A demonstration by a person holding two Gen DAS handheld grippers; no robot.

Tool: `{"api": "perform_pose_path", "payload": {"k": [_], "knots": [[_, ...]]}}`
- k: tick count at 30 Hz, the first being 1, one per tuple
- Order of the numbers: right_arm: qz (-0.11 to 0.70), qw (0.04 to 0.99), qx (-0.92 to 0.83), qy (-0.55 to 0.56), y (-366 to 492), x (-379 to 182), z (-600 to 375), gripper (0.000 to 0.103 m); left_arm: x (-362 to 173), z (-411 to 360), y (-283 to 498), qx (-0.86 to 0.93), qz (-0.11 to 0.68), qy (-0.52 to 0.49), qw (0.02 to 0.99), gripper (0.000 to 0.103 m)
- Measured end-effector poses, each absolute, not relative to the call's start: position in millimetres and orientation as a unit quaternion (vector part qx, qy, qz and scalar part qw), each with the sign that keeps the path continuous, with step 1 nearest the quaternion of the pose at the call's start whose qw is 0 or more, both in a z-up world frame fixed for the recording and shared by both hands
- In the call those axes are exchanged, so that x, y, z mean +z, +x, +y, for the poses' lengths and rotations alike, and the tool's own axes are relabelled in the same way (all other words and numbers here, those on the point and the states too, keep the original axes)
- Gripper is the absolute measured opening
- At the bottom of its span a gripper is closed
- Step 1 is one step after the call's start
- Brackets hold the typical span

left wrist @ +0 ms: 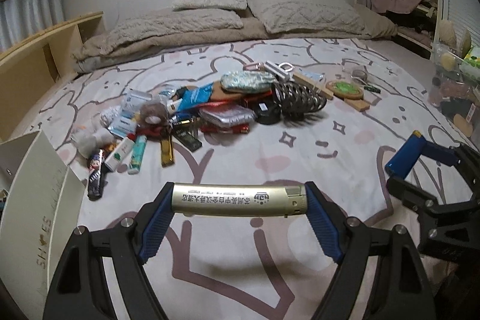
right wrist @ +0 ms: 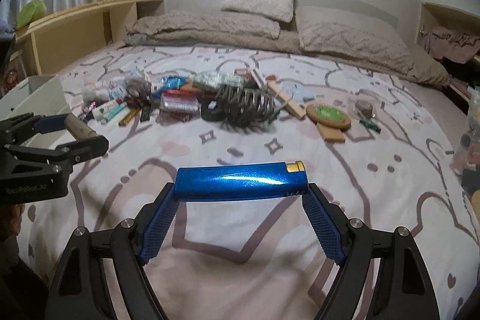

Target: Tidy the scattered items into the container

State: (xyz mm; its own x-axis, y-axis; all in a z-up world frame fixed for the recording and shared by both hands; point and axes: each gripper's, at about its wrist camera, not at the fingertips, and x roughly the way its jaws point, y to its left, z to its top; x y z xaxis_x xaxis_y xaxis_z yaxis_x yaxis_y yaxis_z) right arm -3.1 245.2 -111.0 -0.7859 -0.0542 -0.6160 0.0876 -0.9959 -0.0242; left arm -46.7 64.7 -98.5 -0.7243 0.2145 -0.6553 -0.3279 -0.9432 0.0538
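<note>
Gold lighter (left wrist: 240, 199) and blue lighter (right wrist: 240, 180) lie crosswise, heads rightward, each pinched endwise by its tool.

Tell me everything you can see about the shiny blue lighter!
The blue lighter is a long, flat-sided stick with a glossy, glittery metallic blue body and a small gold cap at its right end. It lies sideways, nearly level, held above the patterned bedsheet. The right gripper clamps it lengthwise, one blue textured finger pressing on each end. Nothing else touches it. A bright light streak reflects off its side.
</note>
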Motion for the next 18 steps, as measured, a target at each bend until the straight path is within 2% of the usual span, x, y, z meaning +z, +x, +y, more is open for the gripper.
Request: {"api": "perform_pose_path", "payload": {"k": [18], "knots": [[-0.006,0.025,-0.961,0.275,11,-74,260,0.084,-54,46,-29,0.954,0.065,-0.258,0.135,0.083]]}}
